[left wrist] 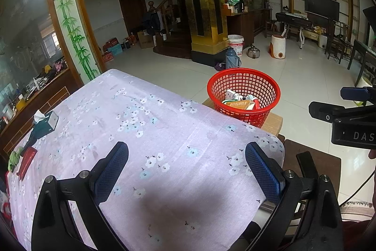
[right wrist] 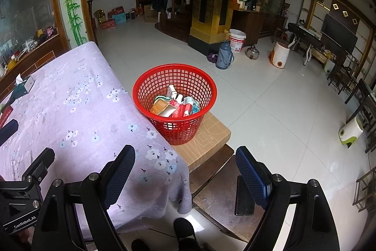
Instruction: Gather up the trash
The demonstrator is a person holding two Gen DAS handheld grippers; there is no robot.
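Holding both grippers, left gripper point(left wrist: 186, 171) & right gripper point(right wrist: 185, 174), fingers apart, empty, over the tabletop point(left wrist: 164, 133). We judge the trash point(right wrist: 175, 105) light, crushable cartons, approx. five, already in 1 red basket point(right wrist: 141, 91) beside it; grip by flat sides.

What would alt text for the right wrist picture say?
A red basket full of packaging trash sits on a cardboard box beside a table under a floral cloth. The open, empty right gripper frames the foreground.
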